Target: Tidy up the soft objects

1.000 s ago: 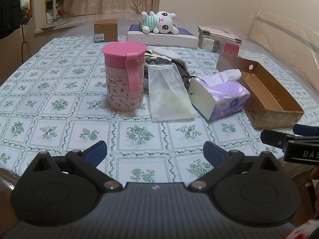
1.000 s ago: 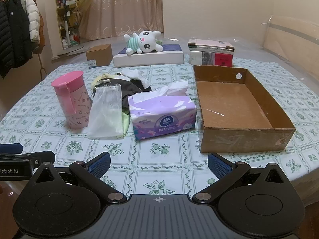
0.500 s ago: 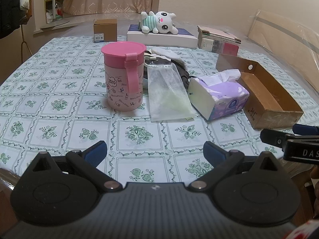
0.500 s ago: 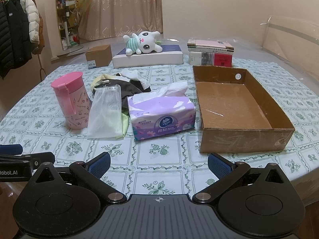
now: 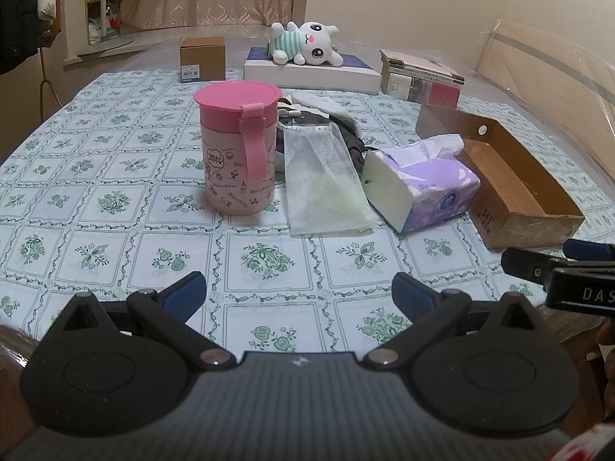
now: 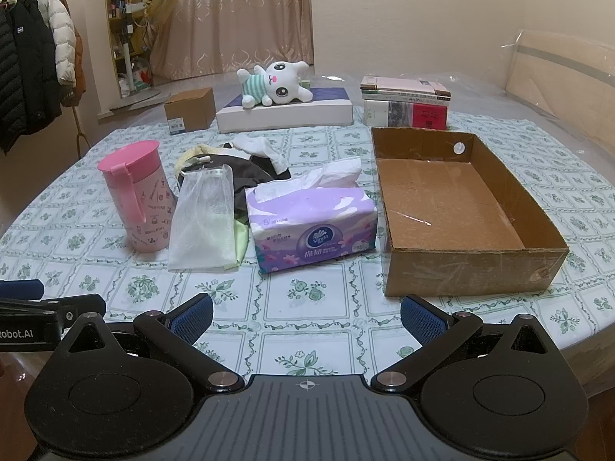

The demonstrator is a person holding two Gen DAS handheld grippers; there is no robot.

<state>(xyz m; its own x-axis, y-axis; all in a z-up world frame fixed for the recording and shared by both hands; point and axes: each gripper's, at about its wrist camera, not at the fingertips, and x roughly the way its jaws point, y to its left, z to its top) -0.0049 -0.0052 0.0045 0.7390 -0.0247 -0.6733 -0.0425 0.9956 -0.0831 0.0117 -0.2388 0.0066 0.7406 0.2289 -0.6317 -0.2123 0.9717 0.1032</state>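
A purple tissue pack (image 6: 313,226) lies mid-table, also in the left wrist view (image 5: 423,188). A white mesh bag (image 6: 205,219) (image 5: 324,182) lies left of it over a pile of dark and white clothes (image 6: 250,161). A white plush toy (image 6: 275,84) (image 5: 305,44) lies on a flat white box at the back. An open, empty cardboard box (image 6: 461,211) (image 5: 511,176) stands at the right. My left gripper (image 5: 298,294) and right gripper (image 6: 305,313) are both open and empty, low at the table's near edge.
A pink lidded cup (image 6: 136,196) (image 5: 240,157) stands left of the mesh bag. A small brown carton (image 6: 190,109), a flat white box (image 6: 286,113) and a stack of books (image 6: 405,107) sit at the back. Coats (image 6: 34,65) hang at far left.
Both grippers have edged slightly toward the table; nothing on the table has moved and both stay open.
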